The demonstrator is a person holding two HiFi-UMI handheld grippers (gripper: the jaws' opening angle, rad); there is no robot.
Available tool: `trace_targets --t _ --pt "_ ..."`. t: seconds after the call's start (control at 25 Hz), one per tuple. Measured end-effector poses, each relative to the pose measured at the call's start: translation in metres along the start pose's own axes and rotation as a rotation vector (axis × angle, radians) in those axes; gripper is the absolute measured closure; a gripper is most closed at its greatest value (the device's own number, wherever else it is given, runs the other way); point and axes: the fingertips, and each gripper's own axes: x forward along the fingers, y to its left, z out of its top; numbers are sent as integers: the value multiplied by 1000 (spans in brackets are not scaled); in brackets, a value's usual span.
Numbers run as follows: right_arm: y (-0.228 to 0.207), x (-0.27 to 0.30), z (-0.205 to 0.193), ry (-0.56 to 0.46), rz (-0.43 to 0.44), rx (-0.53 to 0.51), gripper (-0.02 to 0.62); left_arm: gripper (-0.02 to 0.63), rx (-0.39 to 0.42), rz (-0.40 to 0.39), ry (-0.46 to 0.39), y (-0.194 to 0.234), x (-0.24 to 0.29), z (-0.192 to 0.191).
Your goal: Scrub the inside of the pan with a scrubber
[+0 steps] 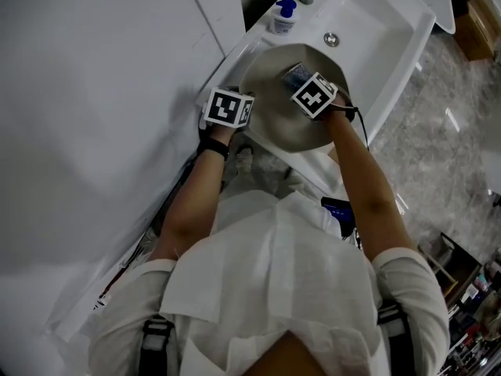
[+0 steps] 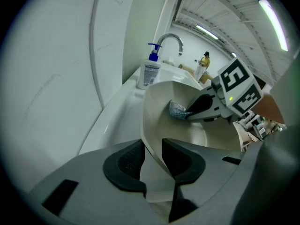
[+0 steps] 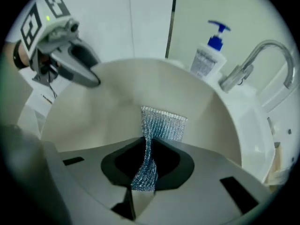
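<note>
Tilted cream pan (image 1: 274, 120), silvery-blue mesh scrubber (image 3: 161, 123) inside it

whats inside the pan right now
Only the silvery mesh scrubber, pinched in the right gripper, against the inner wall of the pan. The patch under it is covered; the gripper hides some of the bottom.

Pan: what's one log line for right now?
left gripper: shut on pan wall | right gripper: shut on scrubber | scrubber: inside pan

White short-sleeved shirt (image 1: 274, 265), dark shoulder straps (image 1: 156, 340), black wristband (image 1: 212, 148). The left claw (image 2: 152, 159) and right claw (image 3: 146, 165) are grey, black-padded, each topped by a black-and-white marker cube (image 1: 228, 108).
</note>
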Motion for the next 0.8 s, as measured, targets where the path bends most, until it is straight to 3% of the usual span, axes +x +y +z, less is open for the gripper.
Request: trace_targets --t 0.12,0.2,0.28,0.52,0.64,0.8 --pt "7 -30 50 -219 -14 49 546 482 7 -4 -4 -1 -1 1" --pt "7 -50 91 -337 -59 -7 546 483 9 1 -8 1 -3 2" --pt "6 -60 120 -388 -117 -83 548 483 8 0 -11 1 -2 1" --pt "10 -35 142 -261 -180 -345 548 488 2 -4 -7 0 -2 2" --pt "-2 -32 137 -237 -192 -321 548 492 -7 -5 0 0 -2 0" --pt "-38 -37 119 -190 -230 -195 548 495 -15 -2 -1 2 -3 0"
